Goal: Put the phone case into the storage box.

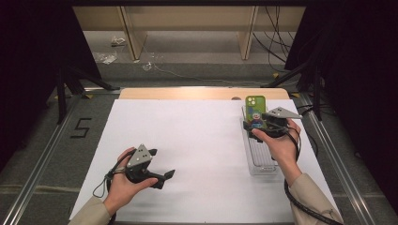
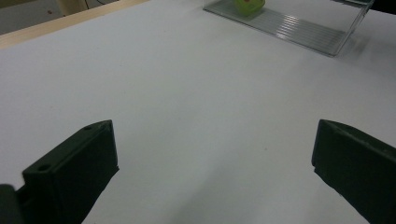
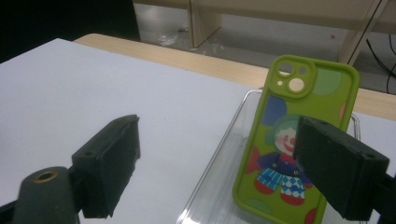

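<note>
A green phone case with a clown picture stands upright at the far end of a clear ribbed tray on the right of the white table. My right gripper is at the case, open. In the right gripper view the phone case stands in the tray; the right jaw overlaps its lower edge and the left jaw is well apart from it, so the right gripper grips nothing. My left gripper rests open near the front left, and nothing lies between the left gripper's jaws.
A white sheet covers the table, with a wooden strip along its far edge. From the left gripper, the tray and a bit of the green case lie far off. Metal rails and black stands flank the table.
</note>
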A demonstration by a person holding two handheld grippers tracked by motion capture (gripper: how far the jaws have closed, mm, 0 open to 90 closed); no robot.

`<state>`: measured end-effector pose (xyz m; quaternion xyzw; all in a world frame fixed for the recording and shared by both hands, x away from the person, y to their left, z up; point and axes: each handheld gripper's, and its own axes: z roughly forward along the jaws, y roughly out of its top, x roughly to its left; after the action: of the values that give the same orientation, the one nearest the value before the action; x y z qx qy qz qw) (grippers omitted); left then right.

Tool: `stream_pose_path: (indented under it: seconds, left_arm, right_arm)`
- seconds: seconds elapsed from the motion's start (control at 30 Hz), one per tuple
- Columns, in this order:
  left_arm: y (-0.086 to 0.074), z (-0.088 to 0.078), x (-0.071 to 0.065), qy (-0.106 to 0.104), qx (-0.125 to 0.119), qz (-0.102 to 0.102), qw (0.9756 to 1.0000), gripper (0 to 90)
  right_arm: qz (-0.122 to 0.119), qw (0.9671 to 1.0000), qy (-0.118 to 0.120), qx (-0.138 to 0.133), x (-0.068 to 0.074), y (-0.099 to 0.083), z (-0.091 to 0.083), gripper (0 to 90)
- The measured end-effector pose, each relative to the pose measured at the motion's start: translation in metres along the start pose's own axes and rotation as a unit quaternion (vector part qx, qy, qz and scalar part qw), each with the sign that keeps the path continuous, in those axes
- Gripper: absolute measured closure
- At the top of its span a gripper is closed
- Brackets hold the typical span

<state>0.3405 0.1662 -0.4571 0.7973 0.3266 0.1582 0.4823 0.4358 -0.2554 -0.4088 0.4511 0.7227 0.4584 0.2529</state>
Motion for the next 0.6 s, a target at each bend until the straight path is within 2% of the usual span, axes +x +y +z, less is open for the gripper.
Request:
stream_pose_path:
  seconds: [0.6]
  left_arm:
    - [0.000,0.000,0.000,0.000,0.000,0.000,1.0000,0.0]
  right_arm:
    - [0.002,0.9998,0.021,-0.001,0.005,-0.010,-0.023,16.4]
